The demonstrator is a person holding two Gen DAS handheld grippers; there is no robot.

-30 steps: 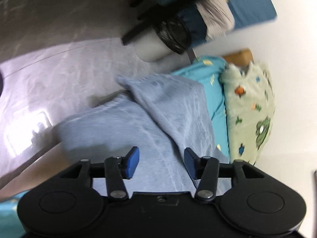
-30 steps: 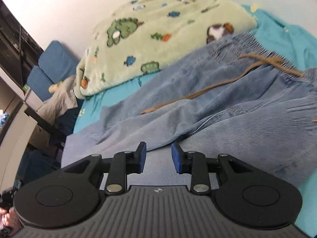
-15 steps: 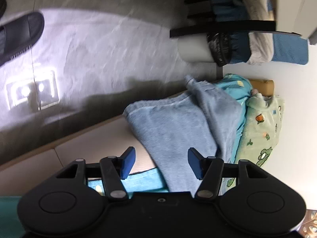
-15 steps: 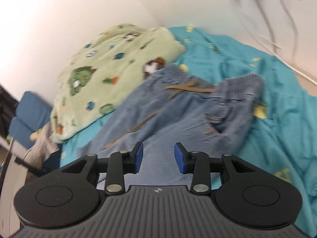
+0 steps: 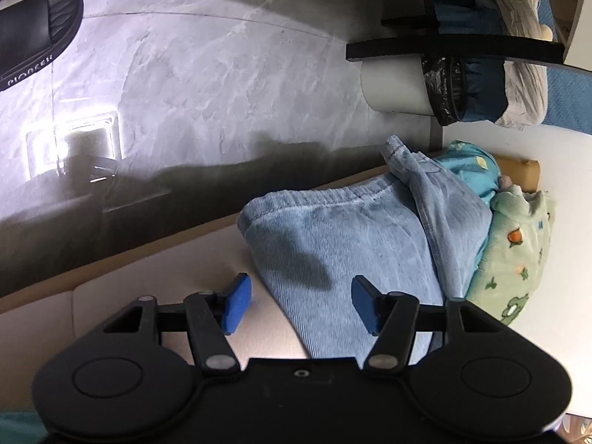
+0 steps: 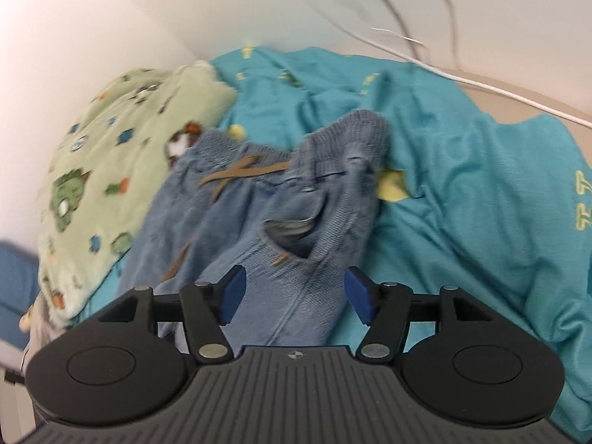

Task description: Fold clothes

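Our left gripper (image 5: 298, 305) is wide over the jeans (image 5: 344, 244) hem at the bed edge. Our right gripper (image 6: 292, 294), just opened wide and empty, should pinch the waistband (image 6: 333, 144) fully.

A bed with a pale beige mattress edge (image 5: 155, 270) carries everything, covered over most of its top by a rumpled teal sheet with small yellow motifs (image 6: 462, 170). Directly on that sheet lie light blue denim trousers with an elastic waist and a brown drawstring (image 6: 296, 229), their leg ends (image 5: 333, 229) hanging over the mattress edge above the grey marbled floor (image 5: 222, 74). Beside them, probably touching, lies a pale green fleece blanket with dinosaur prints (image 6: 107, 170).
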